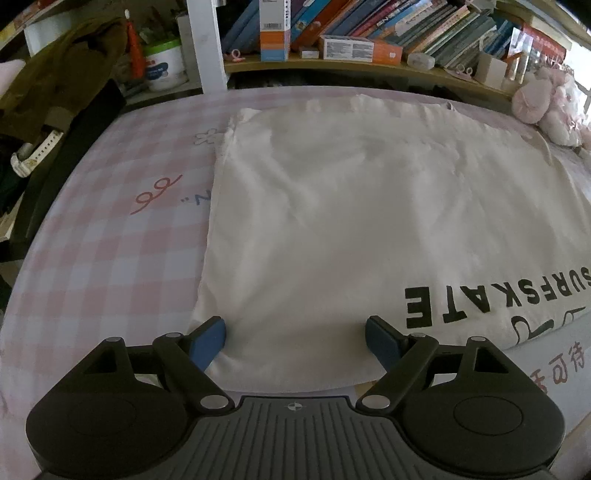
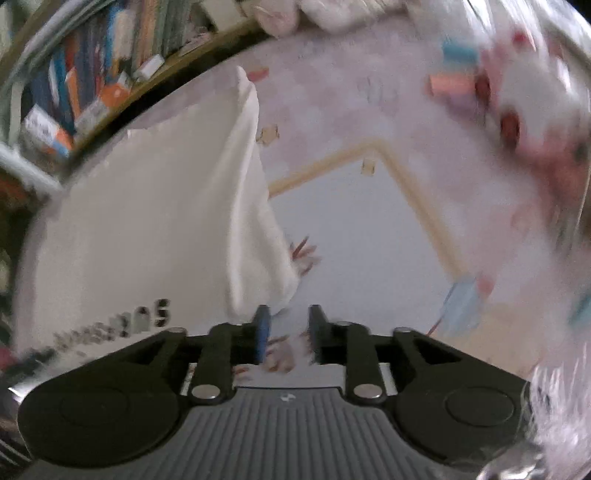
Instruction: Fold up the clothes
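Note:
A white T-shirt (image 1: pixel 351 203) with black "SURFSKATE" lettering lies flat on the pink checked bedsheet (image 1: pixel 92 258). My left gripper (image 1: pixel 295 334) stands open over the shirt's near left corner, its blue pads (image 1: pixel 212 341) wide apart with flat cloth between them, not pinched. The right wrist view is blurred. There the shirt (image 2: pixel 147 221) fills the left side, its right edge slightly lifted. My right gripper (image 2: pixel 289 326) sits just right of the shirt's near corner. Its jaws stand a narrow gap apart over the printed sheet, with nothing between them.
A shelf of books and boxes (image 1: pixel 351 33) runs along the bed's far side. Pink plush toys (image 1: pixel 546 107) sit at the far right. A brown jacket (image 1: pixel 55 85) and a white tub (image 1: pixel 164 66) are at the far left. Printed sheet (image 2: pixel 369 221) extends right of the shirt.

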The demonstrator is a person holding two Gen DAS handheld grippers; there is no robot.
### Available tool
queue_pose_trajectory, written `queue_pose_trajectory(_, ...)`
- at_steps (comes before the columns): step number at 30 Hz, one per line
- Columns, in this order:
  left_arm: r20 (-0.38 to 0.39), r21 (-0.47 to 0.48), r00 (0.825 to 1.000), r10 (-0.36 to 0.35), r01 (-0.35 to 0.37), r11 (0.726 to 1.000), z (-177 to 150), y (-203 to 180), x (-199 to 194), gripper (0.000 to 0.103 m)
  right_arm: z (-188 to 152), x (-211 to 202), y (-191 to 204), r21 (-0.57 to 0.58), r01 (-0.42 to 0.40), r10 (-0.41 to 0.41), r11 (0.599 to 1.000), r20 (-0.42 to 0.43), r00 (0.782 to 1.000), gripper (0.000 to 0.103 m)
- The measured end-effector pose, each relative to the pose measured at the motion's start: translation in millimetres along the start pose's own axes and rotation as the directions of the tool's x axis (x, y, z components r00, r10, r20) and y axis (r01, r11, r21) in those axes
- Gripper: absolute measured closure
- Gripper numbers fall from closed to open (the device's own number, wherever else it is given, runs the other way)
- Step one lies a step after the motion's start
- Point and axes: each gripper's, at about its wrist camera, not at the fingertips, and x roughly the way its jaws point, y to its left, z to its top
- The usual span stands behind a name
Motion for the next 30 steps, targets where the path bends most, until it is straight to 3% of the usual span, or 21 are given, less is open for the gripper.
queue_pose_trajectory(4, -0.005, 0.004, 1.000, -0.002, 0.002, 1.000, 1, 0, 0, 0.018, -11, 16, -21, 0.287, -0.136, 0.144, 0.948, -0.007, 0.990, 0.074)
queue_pose_trajectory(8, -0.008, 0.005, 1.000, -0.004, 0.004, 1.000, 2, 2, 0, 0.018, -12, 22, -22, 0.398, -0.175, 0.167, 0.900, 0.056, 0.984, 0.075)
queue_pose_trajectory(9, -0.007, 0.005, 1.000, -0.004, 0.004, 1.000, 2, 2, 0, 0.018, -10, 22, -21, 0.398, -0.167, 0.153, 0.902, 0.066, 0.986, 0.083)
queue_pose_trajectory(10, -0.007, 0.004, 1.000, -0.005, 0.005, 1.000, 2, 2, 0, 0.018, -9, 21, -19, 0.398, -0.158, 0.139, 0.903, 0.076, 0.987, 0.099)
queue_pose_trajectory(11, -0.007, 0.003, 1.000, -0.005, 0.005, 1.000, 1, 3, 0, 0.018, -8, 21, -17, 0.399, -0.150, 0.126, 0.905, 0.086, 0.988, 0.099)
queue_pose_trajectory(14, -0.011, -0.001, 1.000, -0.004, 0.004, 1.000, 2, 4, 1, 0.018, -2, 4, -8, 0.315, -0.111, 0.070, 0.943, 0.140, 0.988, 0.100)
queue_pose_trajectory(17, -0.015, -0.005, 1.000, -0.004, 0.004, 1.000, 2, 5, 3, 0.018, 4, -8, 8, 0.149, -0.041, 0.015, 0.988, 0.172, 0.985, 0.101)
queue_pose_trajectory(21, -0.012, -0.011, 1.000, -0.010, 0.010, 1.000, 1, 6, 2, 0.018, 7, 6, 8, 0.121, 0.035, -0.051, 0.992, 0.126, 0.991, 0.101)
queue_pose_trajectory(25, -0.012, -0.010, 1.000, -0.009, 0.009, 1.000, 1, 6, 1, 0.018, 3, 6, 6, 0.013, 0.213, -0.213, 0.977, 0.147, 0.966, 0.101)
queue_pose_trajectory(30, 0.003, -0.033, 1.000, -0.007, 0.007, 0.999, 0, 6, -5, 0.018, 3, -4, 14, -0.080, 0.203, -0.187, 0.976, 0.166, 0.968, 0.098)
